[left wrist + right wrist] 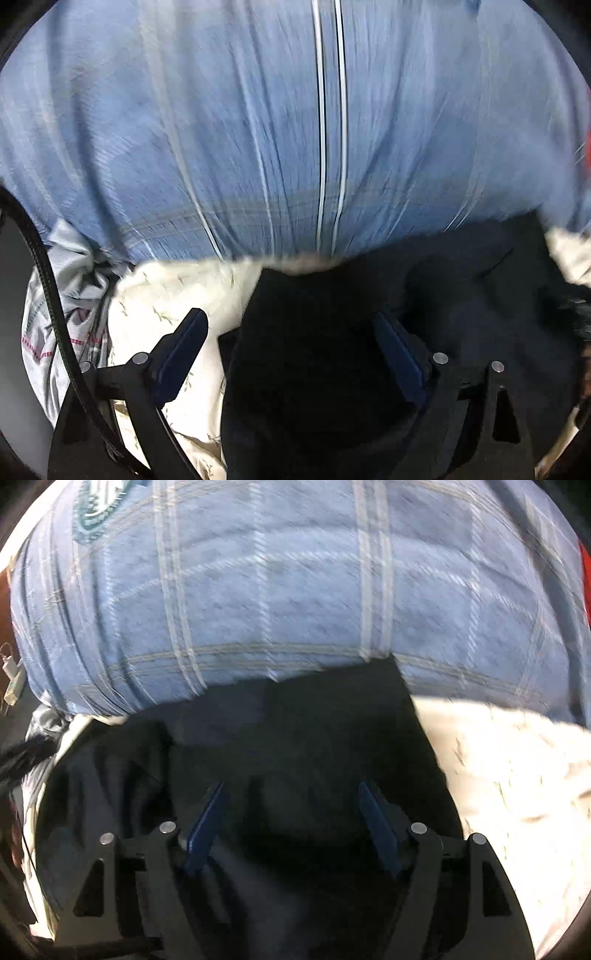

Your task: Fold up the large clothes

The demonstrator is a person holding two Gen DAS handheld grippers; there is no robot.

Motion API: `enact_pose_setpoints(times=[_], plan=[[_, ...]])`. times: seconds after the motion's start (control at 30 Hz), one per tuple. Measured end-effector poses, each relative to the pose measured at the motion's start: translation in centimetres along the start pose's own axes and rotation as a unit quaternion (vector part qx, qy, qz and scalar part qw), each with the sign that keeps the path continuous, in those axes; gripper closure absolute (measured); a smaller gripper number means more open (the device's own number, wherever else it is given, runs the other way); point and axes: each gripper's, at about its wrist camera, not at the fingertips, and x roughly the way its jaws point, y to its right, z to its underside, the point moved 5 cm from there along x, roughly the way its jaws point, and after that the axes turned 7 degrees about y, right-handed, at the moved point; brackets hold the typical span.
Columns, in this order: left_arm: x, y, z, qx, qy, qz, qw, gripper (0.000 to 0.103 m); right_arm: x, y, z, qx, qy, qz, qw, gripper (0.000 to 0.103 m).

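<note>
A black cable (44, 295) arcs past the left edge.

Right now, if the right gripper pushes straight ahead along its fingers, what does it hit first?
Likely the dark garment: the open right gripper already points onto it. The blue plaid fabric lies beyond. Depth is unclear.

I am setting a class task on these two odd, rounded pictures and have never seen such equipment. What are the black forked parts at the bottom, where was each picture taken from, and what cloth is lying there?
Each picture comes from a wide-angle camera fixed on a hand-held gripper, looking forward along its two fingers. The black forks with blue pads are those fingers. One picture shows the left gripper, the other the right gripper. Both stand open and hold nothing, above a dark garment. Beyond lies blue plaid bedding; beside the garment is cream cloth with small sprig marks. The pictures are blurred, so finer detail is unclear.
</note>
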Motion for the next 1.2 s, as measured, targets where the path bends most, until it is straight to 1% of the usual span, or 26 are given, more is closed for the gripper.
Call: enact_pose_setpoints(times=[0.03, 0.07, 0.13, 0.2, 0.27, 0.3, 0.33, 0.37, 0.4, 0.43, 0.47, 0.5, 0.57, 0.6, 0.7, 0.77, 0.83, 0.87, 0.93, 0.97, 1.0, 1.03, 1.07, 1.1, 1.13, 1.2], plan=[[1.0, 0.4, 0.2, 0.009, -0.019, 0.003, 0.9998, 0.024, 0.0, 0.2, 0.3, 0.006, -0.001, -0.003, 1.000, 0.030], [2.0, 0.7, 0.4, 0.017, -0.038, 0.004, 0.9991, 0.024, -0.4, 1.2, 0.6, 0.010, -0.001, -0.007, 1.000, 0.030], [2.9, 1.0, 0.8, 0.029, -0.048, 0.001, 0.9984, 0.022, -1.1, 2.3, 1.1, 0.005, 0.000, -0.009, 1.000, 0.030], [3.4, 0.6, 1.1, 0.019, -0.054, 0.003, 0.9984, 0.022, -0.5, 2.1, 1.0, -0.003, 0.000, -0.006, 1.000, 0.030], [3.9, -0.2, 1.6, -0.011, -0.058, 0.009, 0.9982, 0.034, 0.2, 1.4, 1.1, -0.009, -0.002, 0.001, 1.000, 0.030], [4.0, -0.7, 1.8, -0.033, -0.058, 0.012, 0.9977, 0.047, 0.7, 1.1, 1.2, -0.010, -0.003, 0.003, 1.000, 0.030], [3.9, -1.6, 1.8, -0.063, -0.052, 0.012, 0.9966, 0.065, 1.0, 0.9, 1.2, -0.010, -0.004, 0.006, 1.000, 0.030], [3.6, -2.6, 1.7, -0.090, -0.043, 0.006, 0.9950, 0.073, 1.1, 0.9, 1.2, -0.010, -0.002, 0.011, 1.000, 0.030], [3.3, -3.4, 1.5, -0.115, -0.037, 0.009, 0.9927, 0.084, 1.3, 0.8, 1.2, -0.008, -0.001, 0.013, 1.000, 0.030], [3.1, -4.5, 1.4, -0.137, -0.029, -0.005, 0.9902, 0.094, 1.6, 0.5, 1.3, -0.006, 0.000, 0.015, 1.000, 0.030], [2.9, -5.3, 1.3, -0.140, -0.019, -0.030, 0.9895, 0.094, 1.8, 0.5, 1.3, -0.006, -0.001, 0.017, 1.000, 0.030], [2.7, -6.1, 1.3, -0.144, -0.011, -0.043, 0.9885, 0.094, 2.0, 0.3, 1.4, -0.006, -0.002, 0.017, 1.000, 0.030], [2.7, -7.4, 1.8, -0.185, -0.009, -0.013, 0.9826, 0.094, 2.1, 0.3, 1.5, -0.004, -0.001, 0.015, 1.000, 0.030], [2.4, -8.1, 2.0, -0.204, -0.002, -0.011, 0.9790, 0.094, 2.2, 0.2, 1.5, -0.004, -0.001, 0.014, 1.000, 0.030], [1.9, -9.0, 2.3, -0.220, 0.011, -0.021, 0.9753, 0.093, 2.2, 0.5, 1.7, -0.003, 0.000, 0.015, 1.000, 0.030], [1.3, -10.4, 2.5, -0.252, 0.036, -0.047, 0.9660, 0.093, 1.9, 1.3, 1.9, 0.002, 0.003, 0.016, 1.000, 0.030], [1.6, -12.6, 3.1, -0.270, 0.022, -0.093, 0.9581, 0.093, 2.1, 1.7, 2.1, 0.002, 0.001, 0.023, 1.000, 0.031], [1.6, -13.6, 3.5, -0.280, 0.015, -0.102, 0.9544, 0.091, 2.2, 1.9, 2.2, 0.002, 0.000, 0.030, 1.000, 0.032], [1.3, -14.9, 4.3, -0.305, 0.003, -0.085, 0.9487, 0.088, 2.1, 2.5, 2.2, 0.006, 0.000, 0.044, 0.999, 0.034], [0.6, -15.1, 4.5, -0.305, 0.004, -0.070, 0.9498, 0.087, 1.9, 3.2, 2.2, 0.012, 0.005, 0.050, 0.999, 0.037], [-0.4, -14.8, 4.4, -0.295, 0.012, -0.062, 0.9533, 0.083, 1.5, 3.8, 2.1, 0.022, 0.012, 0.060, 0.998, 0.042], [-2.2, -13.9, 4.3, -0.271, 0.030, -0.056, 0.9604, 0.070, 0.7, 4.3, 1.8, 0.035, 0.028, 0.068, 0.997, 0.046], [-3.6, -13.3, 4.4, -0.257, 0.044, -0.044, 0.9645, 0.062, -0.2, 4.4, 1.6, 0.043, 0.045, 0.065, 0.996, 0.047], [-5.1, -11.9, 4.6, -0.243, 0.057, -0.026, 0.9680, 0.046, -1.3, 4.1, 1.4, 0.045, 0.061, 0.049, 0.996, 0.047], [-6.0, -11.0, 4.8, -0.236, 0.063, -0.013, 0.9696, 0.039, -2.2, 3.4, 1.3, 0.046, 0.071, 0.026, 0.996, 0.047], [-8.1, -7.4, 5.6, -0.212, 0.074, 0.037, 0.9737, 0.038, -3.4, 1.8, 1.5, 0.046, 0.074, -0.008, 0.996, 0.047]])
